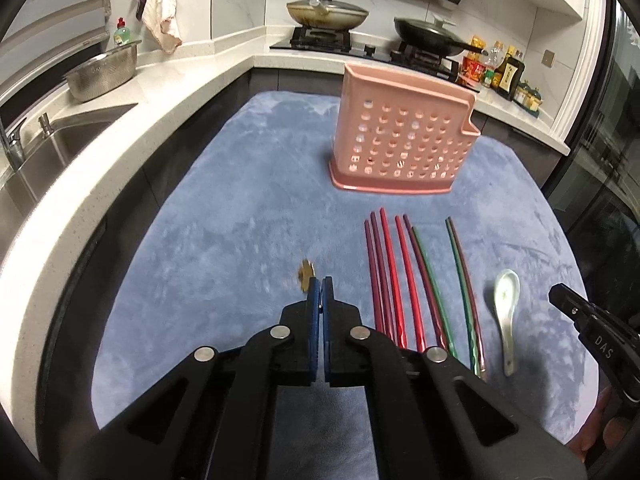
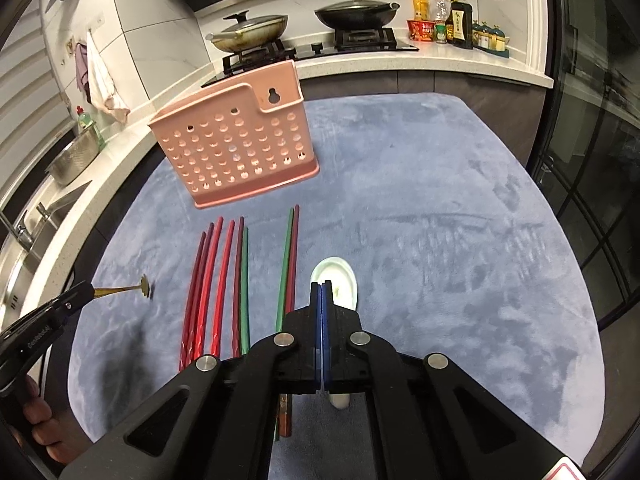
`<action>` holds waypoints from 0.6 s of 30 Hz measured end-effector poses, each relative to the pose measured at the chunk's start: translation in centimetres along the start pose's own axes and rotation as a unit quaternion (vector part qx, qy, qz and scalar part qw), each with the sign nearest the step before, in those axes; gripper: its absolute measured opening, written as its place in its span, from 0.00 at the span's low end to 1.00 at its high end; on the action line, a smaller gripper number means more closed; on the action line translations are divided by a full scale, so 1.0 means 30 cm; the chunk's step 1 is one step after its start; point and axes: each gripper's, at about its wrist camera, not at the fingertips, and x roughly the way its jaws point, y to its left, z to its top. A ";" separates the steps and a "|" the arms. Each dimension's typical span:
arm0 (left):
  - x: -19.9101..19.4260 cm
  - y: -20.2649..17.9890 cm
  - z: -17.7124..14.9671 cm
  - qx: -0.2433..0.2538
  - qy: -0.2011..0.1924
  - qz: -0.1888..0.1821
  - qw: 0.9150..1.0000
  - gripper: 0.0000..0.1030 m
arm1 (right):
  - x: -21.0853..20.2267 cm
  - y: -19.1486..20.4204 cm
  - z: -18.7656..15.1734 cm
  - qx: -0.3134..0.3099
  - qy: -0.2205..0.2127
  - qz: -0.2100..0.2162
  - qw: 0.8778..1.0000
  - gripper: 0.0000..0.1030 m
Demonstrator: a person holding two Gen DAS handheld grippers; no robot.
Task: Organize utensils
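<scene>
The left claw (image 1: 320,280) is pinched shut on a small gold utensil (image 1: 306,276), whose flat, scalloped end sticks out just past the fingertips at 11 o'clock, lifted clear of the blue cloth (image 1: 220,220). The right claw (image 2: 321,284) is closed tight with nothing between its pads. A white spoon (image 2: 340,280) lies flat on the cloth straight under it, bowl toward 12 o'clock and handle toward 6. From the left wrist view, the claw's tip hangs apart from the spoon.

Between the two claws lie the chopsticks (image 1: 400,280), side by side and pointing toward 12 o'clock. There are four red ones, then a dark red and green pair, then another green and dark red pair just left of the spoon.

The cloth is bare at 9 to 11 o'clock of the left claw, and wide open at 1 to 3 o'clock of the right claw. Its left edge meets a dark gap before the white counter (image 1: 180,92). Its right edge stops near a dark glass door (image 2: 592,160).

At 12 to 1 o'clock of the left claw, beyond the chopstick tips, a pink holder (image 1: 404,136) stands upright, its face full of round holes and one top corner stepped lower.

Farther off are a sink (image 1: 52,148), a steel bowl (image 1: 102,76) and two lidded pans (image 1: 328,12) on the stove.
</scene>
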 end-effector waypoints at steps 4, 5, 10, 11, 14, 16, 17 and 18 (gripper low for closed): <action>0.013 0.016 -0.010 -0.007 0.012 -0.002 1.000 0.01 | 0.010 -0.006 -0.006 -0.007 0.009 -0.005 1.000 0.01; 0.020 0.023 -0.017 -0.010 0.018 -0.004 1.000 0.02 | 0.015 -0.012 -0.014 -0.002 0.013 -0.006 1.000 0.01; 0.071 0.064 -0.086 -0.034 0.052 -0.017 0.998 0.04 | 0.076 -0.060 -0.087 0.023 0.052 -0.006 0.998 0.19; 0.080 0.064 -0.102 -0.030 0.057 -0.014 0.998 0.04 | 0.089 -0.069 -0.104 0.030 0.062 -0.003 0.998 0.20; 0.104 0.069 -0.142 -0.029 0.073 -0.012 0.997 0.09 | 0.114 -0.074 -0.142 0.040 0.080 0.003 0.996 0.21; 0.119 0.077 -0.165 -0.034 0.081 -0.010 0.996 0.13 | 0.130 -0.079 -0.163 0.044 0.089 0.004 0.995 0.21; 0.123 0.081 -0.170 -0.036 0.082 -0.010 0.996 0.13 | 0.139 -0.082 -0.171 0.048 0.093 0.008 0.994 0.21; 0.126 0.083 -0.175 -0.037 0.084 -0.010 0.996 0.13 | 0.144 -0.084 -0.177 0.050 0.096 0.009 0.994 0.21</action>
